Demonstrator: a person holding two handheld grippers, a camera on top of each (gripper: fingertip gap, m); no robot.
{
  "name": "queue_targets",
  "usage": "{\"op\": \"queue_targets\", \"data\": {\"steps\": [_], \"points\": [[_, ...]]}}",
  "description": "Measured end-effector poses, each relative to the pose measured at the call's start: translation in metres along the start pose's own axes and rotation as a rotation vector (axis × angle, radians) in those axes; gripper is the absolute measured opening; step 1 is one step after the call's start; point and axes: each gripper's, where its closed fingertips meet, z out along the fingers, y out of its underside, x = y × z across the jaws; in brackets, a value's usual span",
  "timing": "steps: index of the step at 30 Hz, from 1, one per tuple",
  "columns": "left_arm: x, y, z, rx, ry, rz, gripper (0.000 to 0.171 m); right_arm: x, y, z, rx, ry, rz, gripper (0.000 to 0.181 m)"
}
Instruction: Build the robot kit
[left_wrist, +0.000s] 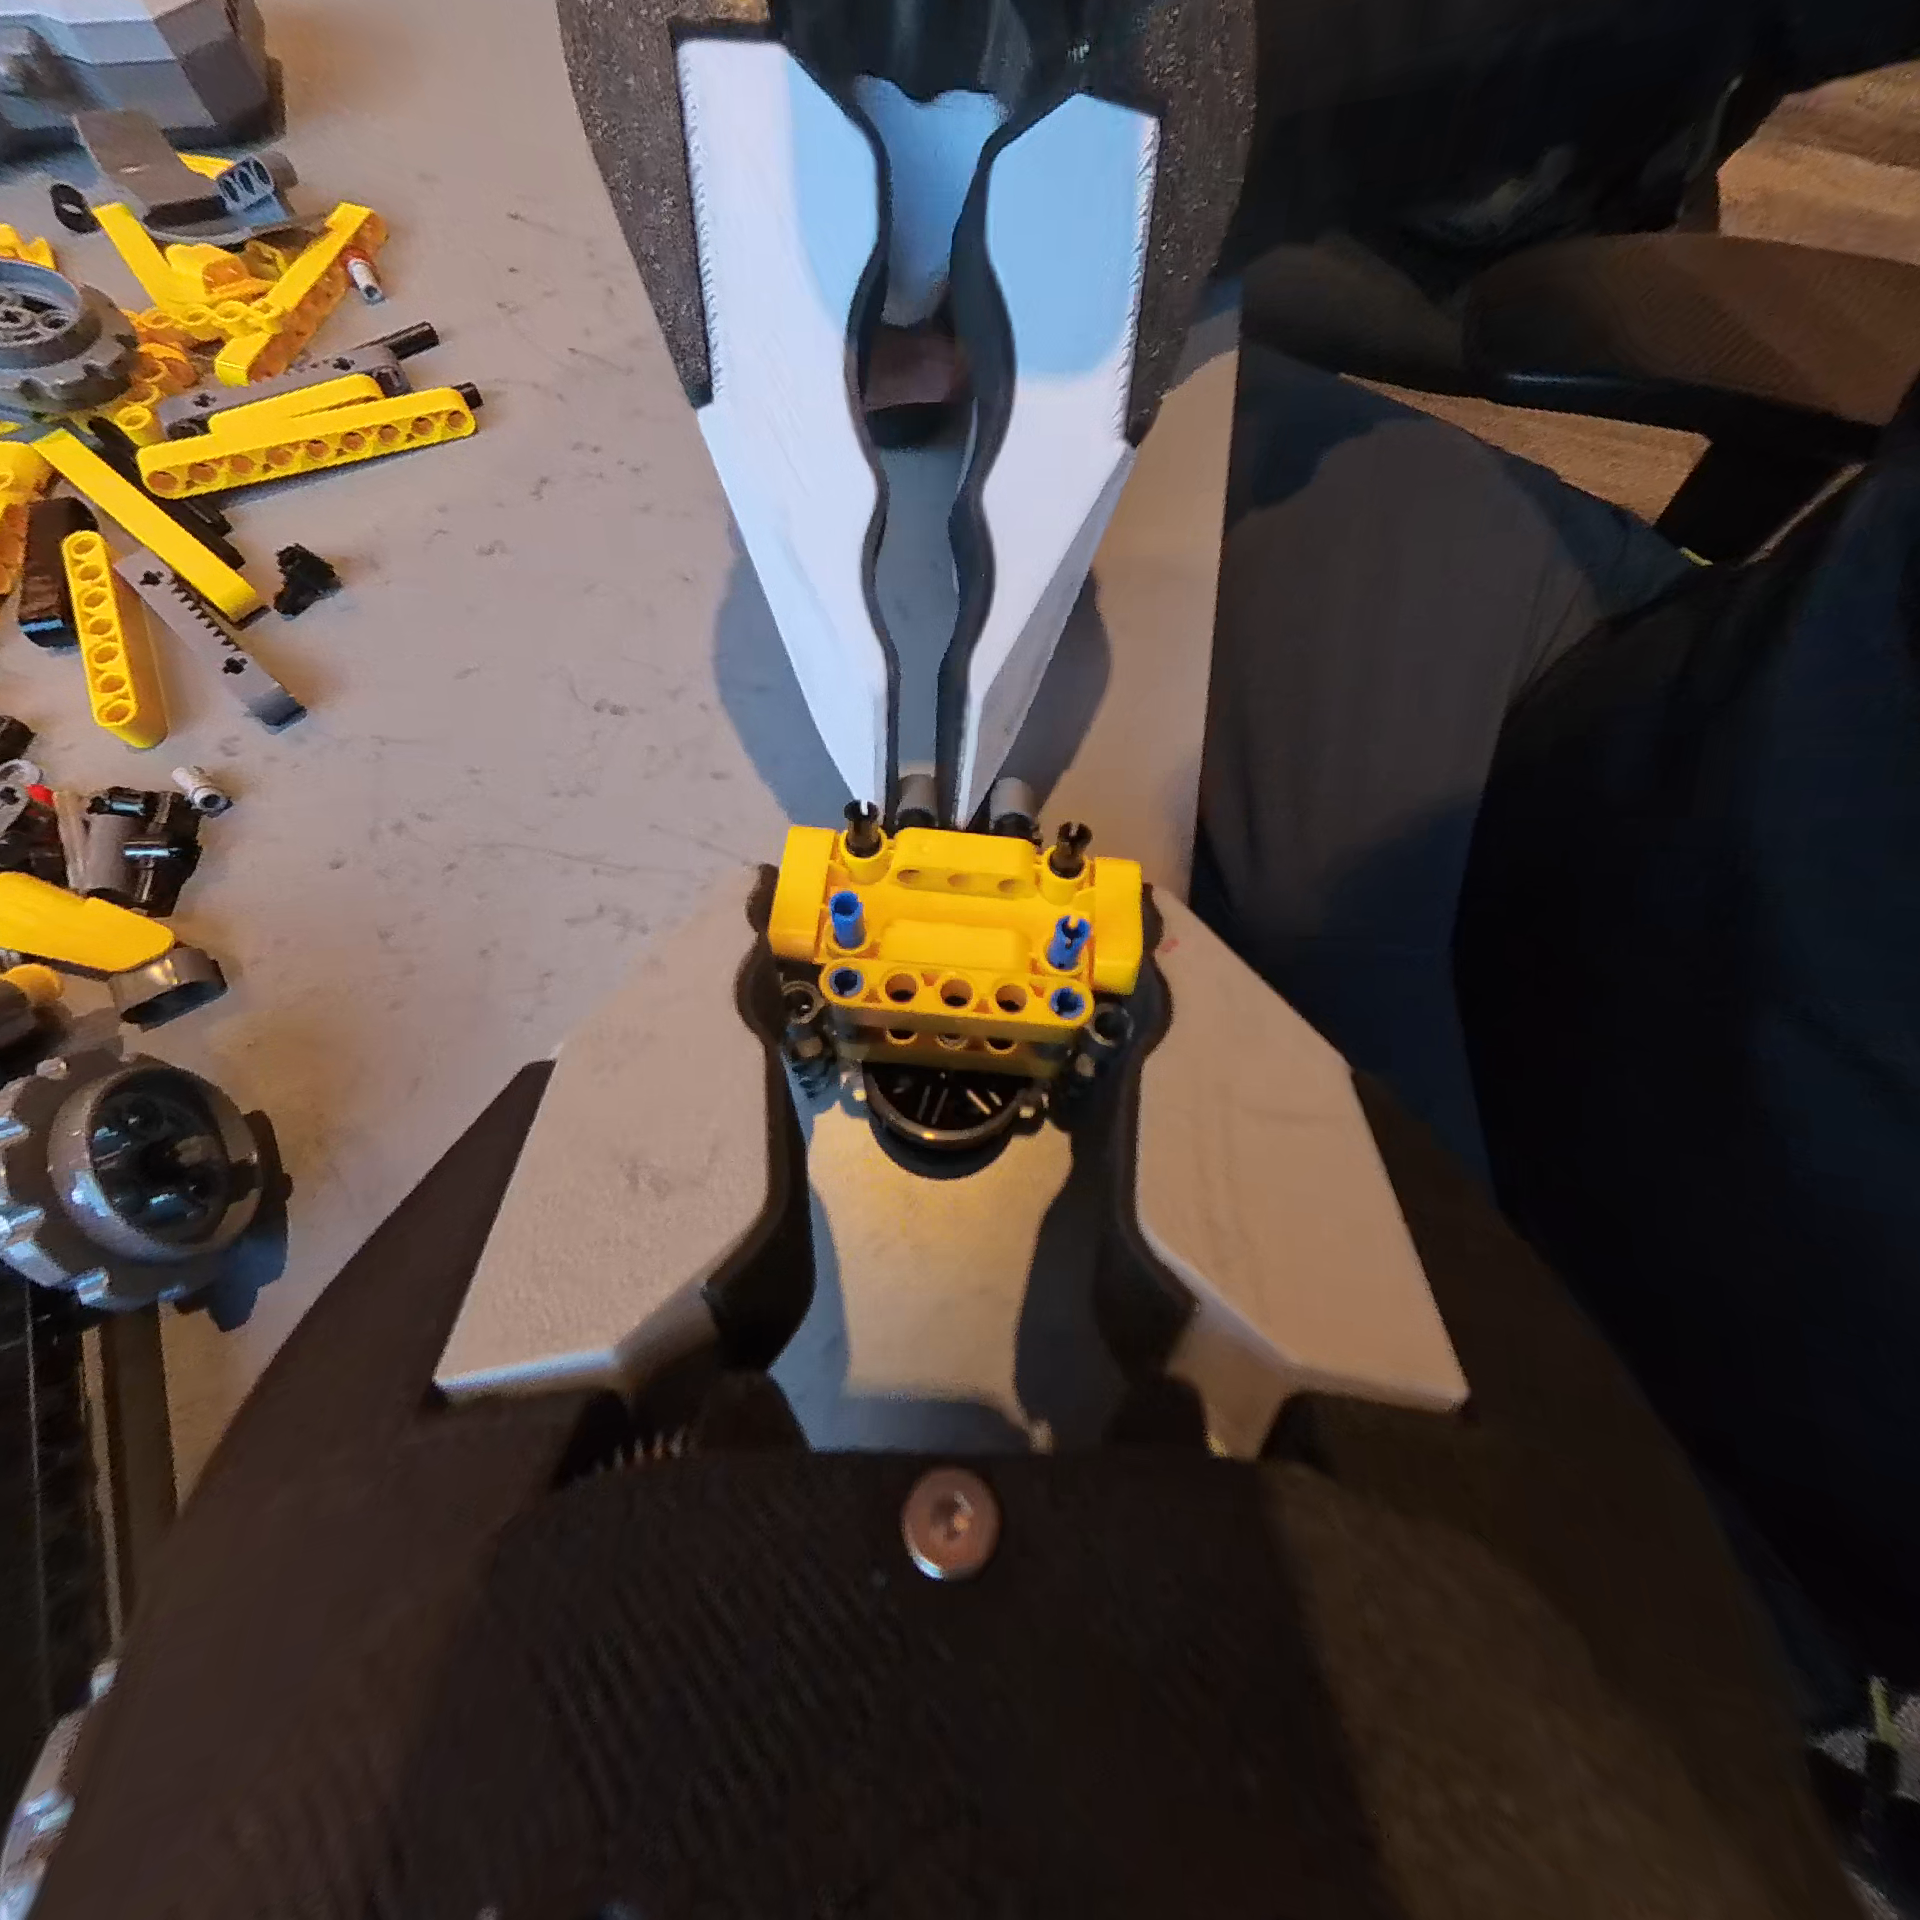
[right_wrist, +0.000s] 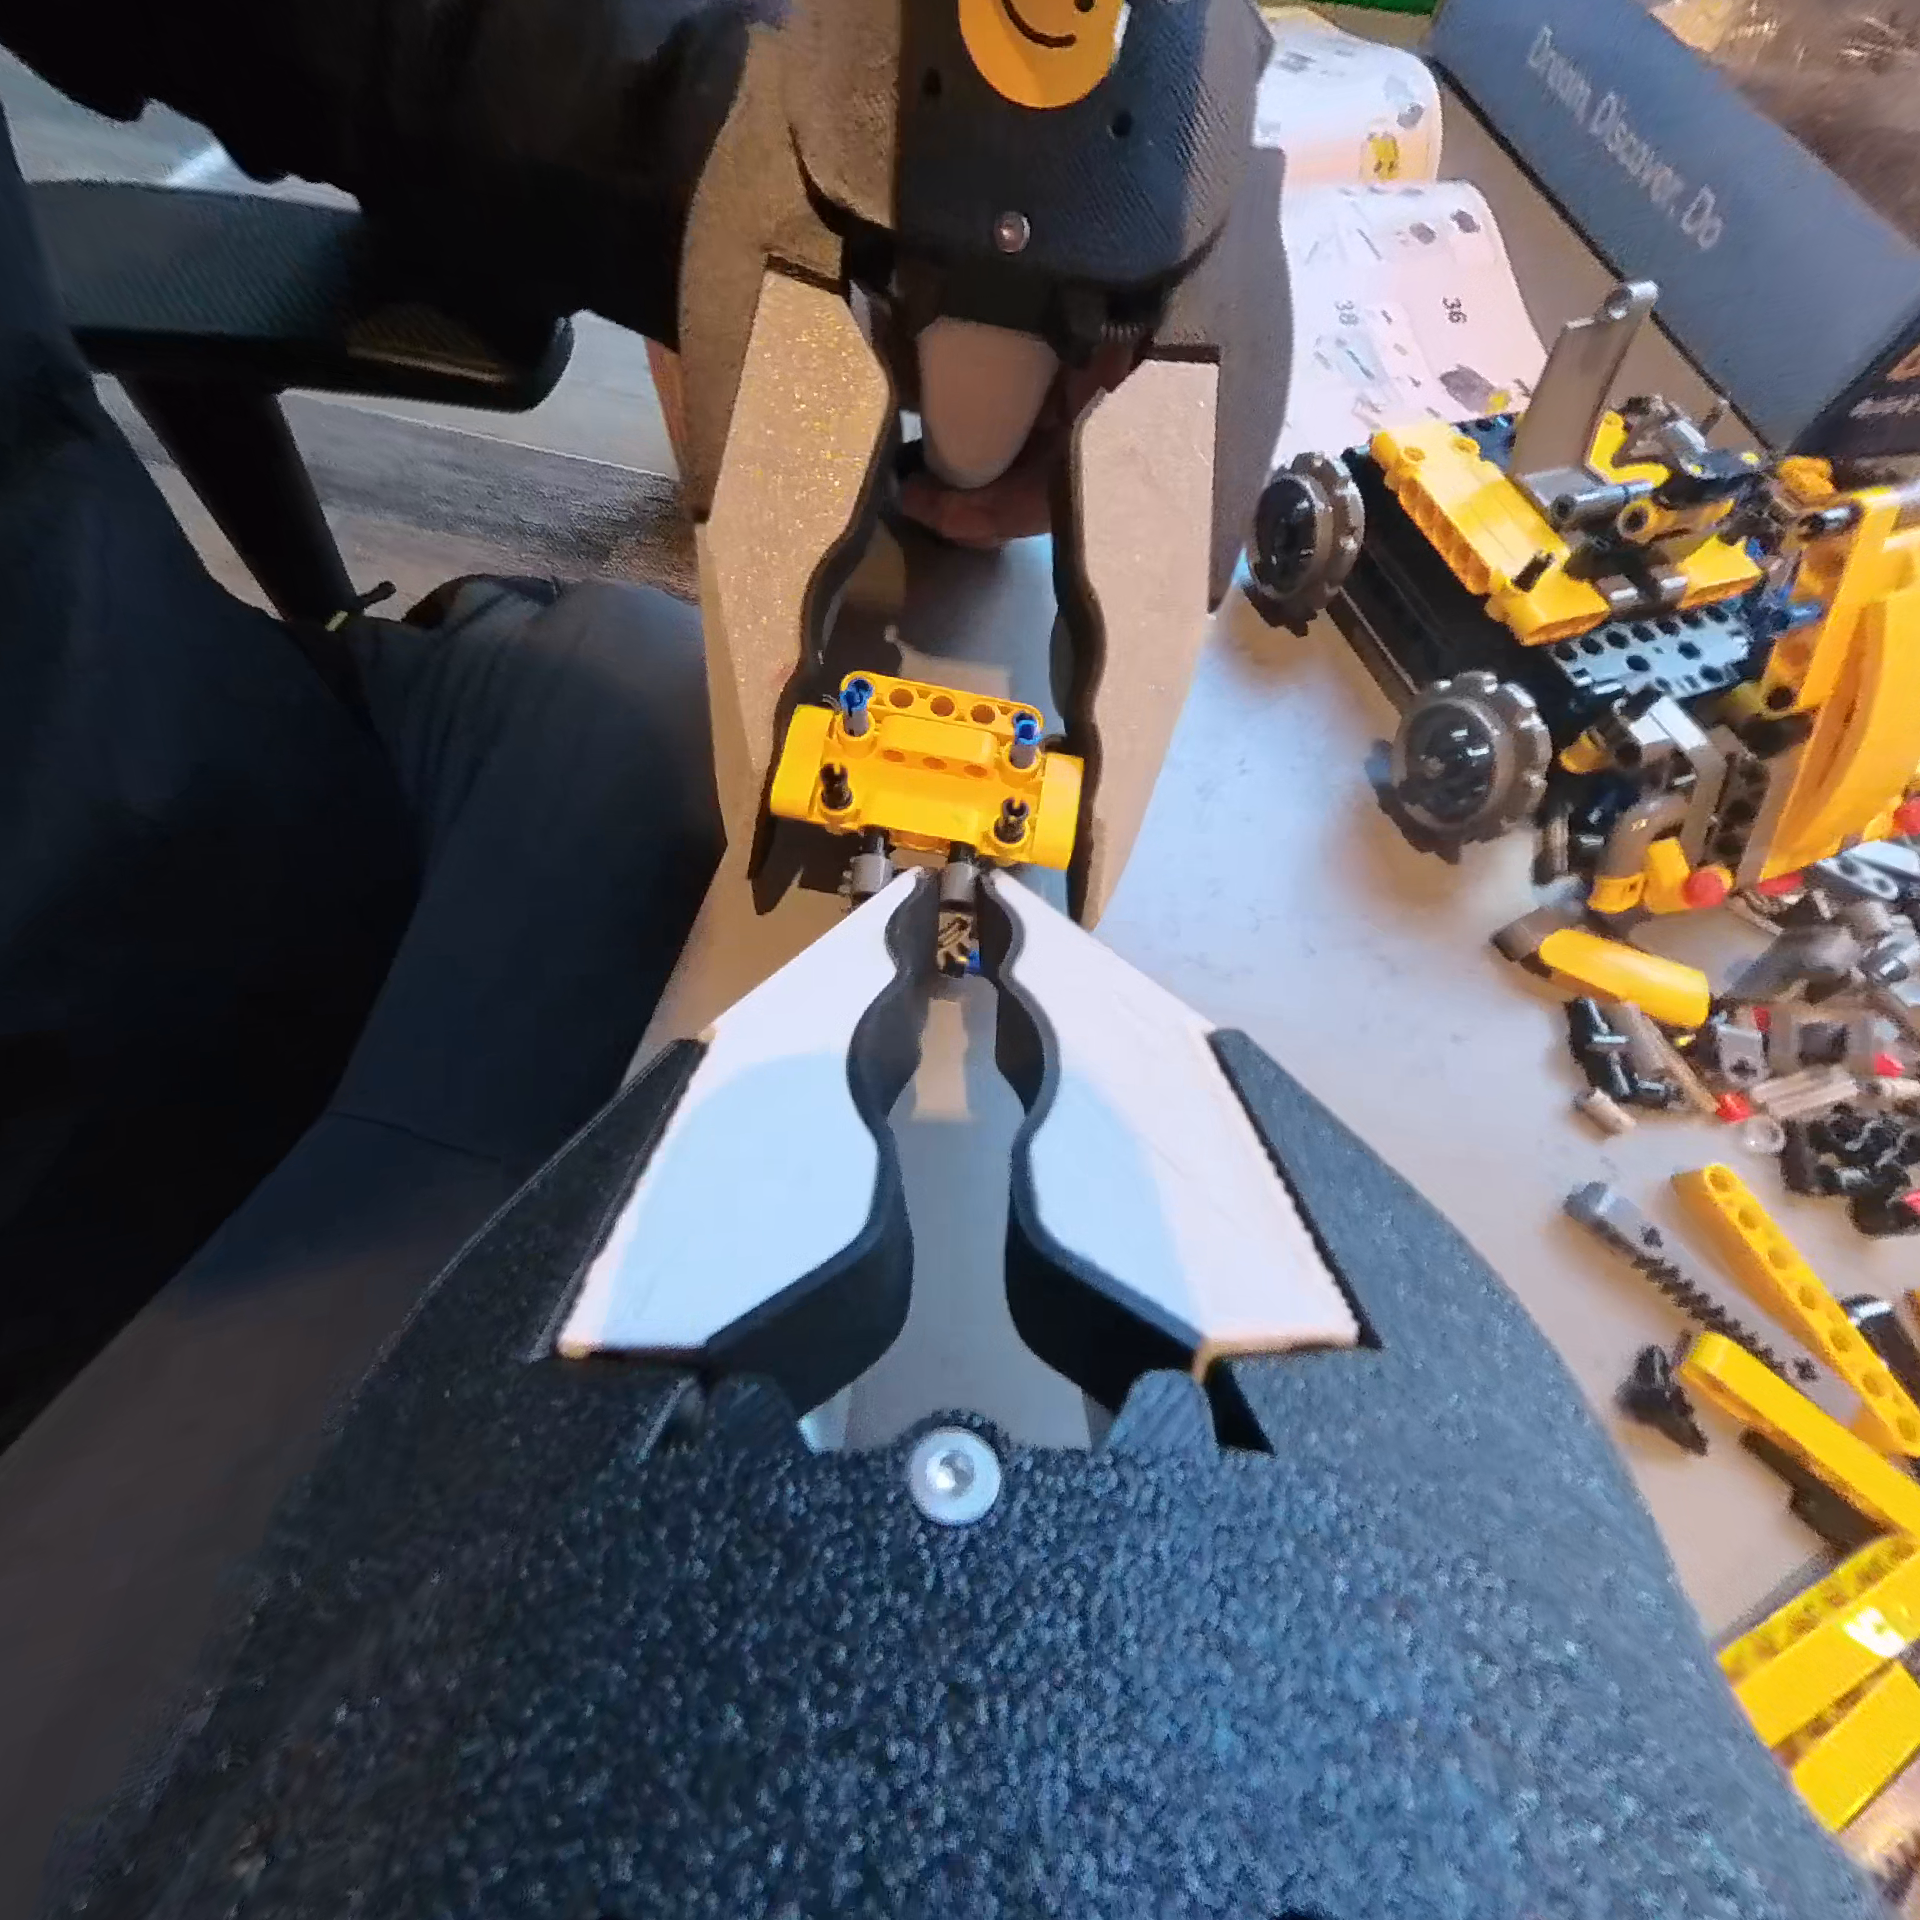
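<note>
A small yellow beam assembly (left_wrist: 951, 935) with blue and black pins sits between the grey fingers of my left gripper (left_wrist: 951, 966), which is shut on its two ends above the table edge. Two short grey pins stick out of its far side. My right gripper (right_wrist: 954, 883), with white fingers, is shut on one grey pin (right_wrist: 958, 868) where it meets the assembly (right_wrist: 925, 769). The right gripper also shows in the left wrist view (left_wrist: 920, 800), coming in from the top. The left gripper shows in the right wrist view (right_wrist: 925, 821).
Loose yellow beams (left_wrist: 312, 447), a grey rack and a grey toothed wheel (left_wrist: 145, 1174) lie on the grey table (left_wrist: 468, 831). A partly built yellow vehicle (right_wrist: 1610, 644), printed sheets (right_wrist: 1382, 260) and a dark box (right_wrist: 1662, 187) lie on the table. A person's trouser leg (right_wrist: 364, 831) is beside the table edge. Only a small space, under 4 cm, lies between the two pairs of fingers.
</note>
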Motion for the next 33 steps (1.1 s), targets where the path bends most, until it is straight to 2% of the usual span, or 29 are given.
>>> {"op": "queue_targets", "data": {"steps": [4,9,12,14,15,19,21,23,25,27,30,33], "points": [[-0.001,0.002,-0.002,-0.003,-0.003,0.014,0.065,0.001,-0.002,0.003,-0.014,-0.021,0.004,0.005],[-0.007,0.002,-0.001,-0.007,-0.054,-0.011,0.066,0.007,0.001,0.004,-0.051,0.049,0.064,0.006],[-0.008,0.000,0.000,0.004,-0.053,-0.027,0.065,0.009,0.001,0.000,-0.036,0.013,0.121,0.007],[-0.008,-0.001,0.000,0.006,-0.050,-0.030,0.065,0.009,0.002,-0.007,-0.022,-0.011,0.138,0.015],[-0.009,-0.001,-0.001,0.010,-0.053,-0.037,0.065,0.010,0.002,-0.010,-0.010,-0.004,0.141,0.025],[-0.011,-0.001,-0.001,0.008,-0.076,-0.035,0.065,-0.002,-0.001,-0.015,0.025,0.012,0.098,0.023],[-0.013,-0.002,-0.002,0.021,-0.077,-0.050,0.065,0.002,0.002,-0.016,-0.007,0.087,0.074,0.034],[-0.018,-0.016,-0.011,0.132,-0.058,-0.126,0.065,0.009,-0.005,-0.027,0.041,0.154,0.091,0.036],[-0.025,-0.042,-0.029,0.351,0.007,-0.275,0.066,0.014,-0.017,-0.043,0.142,0.196,0.141,0.040],[-0.027,-0.060,-0.043,0.538,0.132,-0.444,0.065,0.019,-0.025,-0.055,0.210,0.247,0.161,0.041],[-0.014,-0.080,-0.049,0.693,0.322,-0.559,0.066,0.027,-0.029,-0.064,0.220,0.324,0.164,0.042],[-0.006,-0.098,-0.058,0.819,0.472,-0.649,0.066,0.019,-0.043,-0.068,0.239,0.331,0.116,0.044]]}}
